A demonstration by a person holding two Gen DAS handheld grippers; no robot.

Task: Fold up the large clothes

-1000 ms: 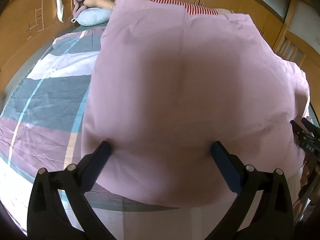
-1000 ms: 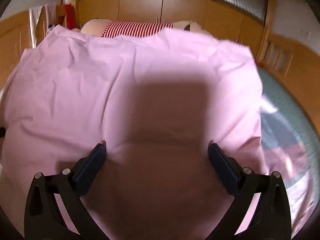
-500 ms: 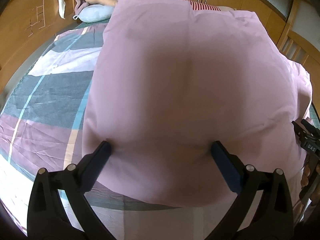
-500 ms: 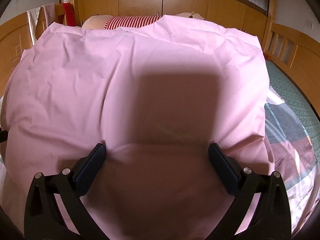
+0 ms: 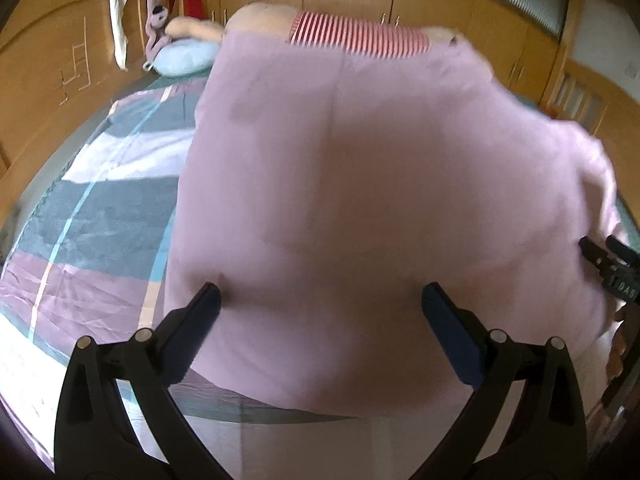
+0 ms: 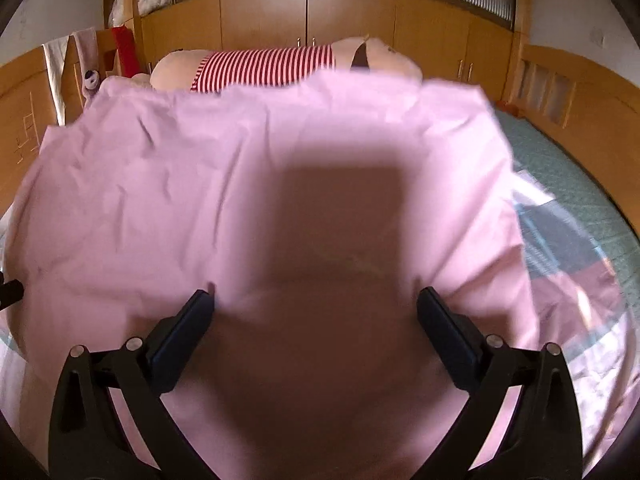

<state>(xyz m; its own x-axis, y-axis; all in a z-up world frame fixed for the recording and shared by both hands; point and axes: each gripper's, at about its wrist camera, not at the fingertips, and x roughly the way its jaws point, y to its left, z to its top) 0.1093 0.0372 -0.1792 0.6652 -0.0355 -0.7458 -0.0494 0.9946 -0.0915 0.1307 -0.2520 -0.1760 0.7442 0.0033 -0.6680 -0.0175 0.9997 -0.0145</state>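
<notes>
Folding looked barely begun: we held both grippers' fingers (image 5: 208,304) wide apart over the pink garment (image 5: 380,184), its far edge at twelve o'clock unfolded.

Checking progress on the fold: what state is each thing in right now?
Pink sheet: spread over the bed, wrinkled, near edge lying between both grippers' fingers.
Left gripper: open.
Right gripper: open.
Patchwork bedcover: laid flat, creased.
Striped plush toy: lying behind the sheet.
Cabinet doors: shut.

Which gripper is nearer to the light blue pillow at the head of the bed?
Left. The pillow lies far ahead-left of the left gripper. The right gripper works farther right; its view shows no pillow.
</notes>
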